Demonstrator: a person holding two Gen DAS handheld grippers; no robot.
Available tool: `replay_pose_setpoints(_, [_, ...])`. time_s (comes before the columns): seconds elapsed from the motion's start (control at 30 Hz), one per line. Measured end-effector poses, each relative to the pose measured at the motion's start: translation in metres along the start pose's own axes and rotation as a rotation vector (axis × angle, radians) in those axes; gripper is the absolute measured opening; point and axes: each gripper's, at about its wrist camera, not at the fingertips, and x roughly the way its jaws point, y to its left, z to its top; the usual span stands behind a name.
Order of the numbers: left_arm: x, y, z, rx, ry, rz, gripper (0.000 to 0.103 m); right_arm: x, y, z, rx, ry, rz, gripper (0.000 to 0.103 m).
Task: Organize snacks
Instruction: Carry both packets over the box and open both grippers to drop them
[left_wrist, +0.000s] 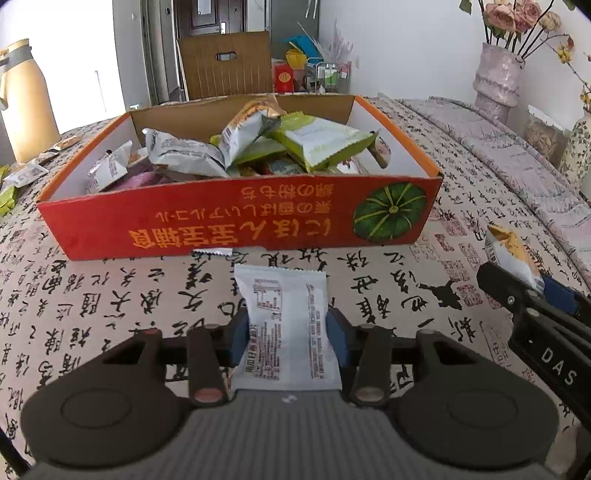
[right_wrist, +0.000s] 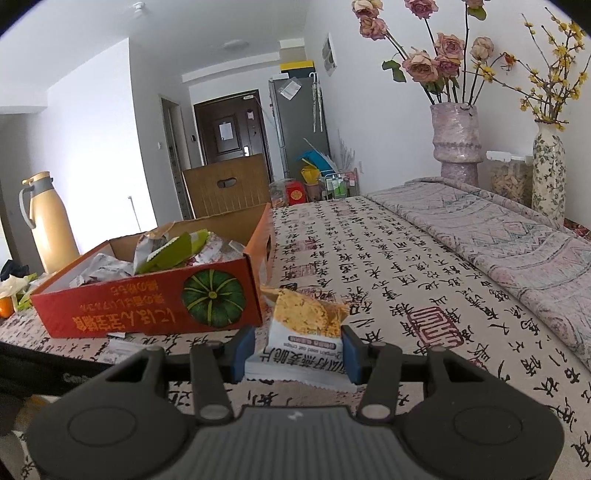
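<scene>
Gripping a white snack packet (left_wrist: 286, 325) low in the frame, the left gripper (left_wrist: 288, 328) sits before the red box (left_wrist: 236, 218); the right gripper (right_wrist: 297, 350) clamps an oat-crisp packet (right_wrist: 303, 332). Slick wrappers could slip out mid-lift.

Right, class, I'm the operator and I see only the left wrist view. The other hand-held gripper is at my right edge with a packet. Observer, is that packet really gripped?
Observer: Yes. In the right wrist view, the right hand-held gripper has a blue pad against each side of the oat crisp packet.
Operator: What is on the packet's front?
Observer: A picture of a golden crisp above the words "pumpkin seed oat crisps".
Operator: Which way up is it?
Observer: The printing reads upside down from that camera, with the zigzag seal nearest the lens and the picture end pointing away.
</scene>
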Motion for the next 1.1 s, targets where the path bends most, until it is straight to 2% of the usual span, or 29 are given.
replay_pose_setpoints(0.03, [-0.002,0.001,0.001,0.001,-0.008,-0.004,0.038,0.0,0.0,0.0,0.0,0.0,0.0,0.049])
replay_pose_setpoints(0.07, [-0.005,0.001,0.001,0.005,-0.019,-0.008,0.026,0.0,0.0,0.0,-0.001,-0.001,0.001,0.049])
replay_pose_setpoints(0.2, [-0.011,0.005,-0.001,0.014,-0.036,-0.02,0.02,0.0,0.001,-0.001,-0.009,0.0,-0.003,0.049])
replay_pose_setpoints(0.27, [-0.014,0.009,-0.001,0.017,-0.04,-0.025,0.007,0.0,0.002,-0.001,-0.008,0.002,-0.007,0.049])
replay_pose_setpoints(0.37, [-0.022,0.013,-0.002,0.024,-0.066,-0.045,0.003,-0.001,0.002,-0.001,-0.01,-0.003,-0.015,0.049])
replay_pose_setpoints(0.5, [-0.031,0.017,-0.002,0.019,-0.097,-0.059,0.003,-0.001,0.006,-0.001,-0.026,-0.001,-0.028,0.049])
replay_pose_setpoints(0.53, [-0.03,0.018,-0.001,0.016,-0.089,-0.069,0.009,-0.001,0.006,0.0,-0.028,-0.001,-0.031,0.049])
replay_pose_setpoints(0.6, [-0.026,0.016,0.0,0.01,-0.067,-0.069,0.047,0.0,0.007,-0.001,-0.03,0.0,-0.034,0.049])
replay_pose_setpoints(0.63, [-0.024,0.013,0.0,0.022,-0.072,-0.064,0.077,0.0,0.007,-0.001,-0.03,0.0,-0.037,0.049])
replay_pose_setpoints(0.67, [-0.023,0.009,-0.001,0.037,-0.085,-0.045,0.087,-0.001,0.006,-0.001,-0.028,0.0,-0.04,0.049])
replay_pose_setpoints(0.7, [-0.021,0.004,-0.001,0.055,-0.09,-0.021,0.087,-0.001,0.006,-0.001,-0.026,0.0,-0.041,0.049])
replay_pose_setpoints(0.8, [-0.005,-0.005,0.004,0.062,-0.031,-0.012,0.085,-0.001,0.005,-0.001,-0.022,0.0,-0.04,0.049])
replay_pose_setpoints(0.93, [0.014,-0.012,0.004,0.06,0.015,0.001,0.068,-0.002,0.005,-0.001,-0.019,-0.001,-0.031,0.049])
replay_pose_setpoints(1.0, [0.014,-0.013,0.003,0.06,0.0,-0.021,0.048,-0.002,0.004,-0.001,-0.017,-0.001,-0.022,0.049])
replay_pose_setpoints(1.1, [0.009,-0.015,0.0,0.07,-0.012,-0.026,0.044,-0.002,0.003,-0.001,-0.016,-0.001,-0.012,0.049])
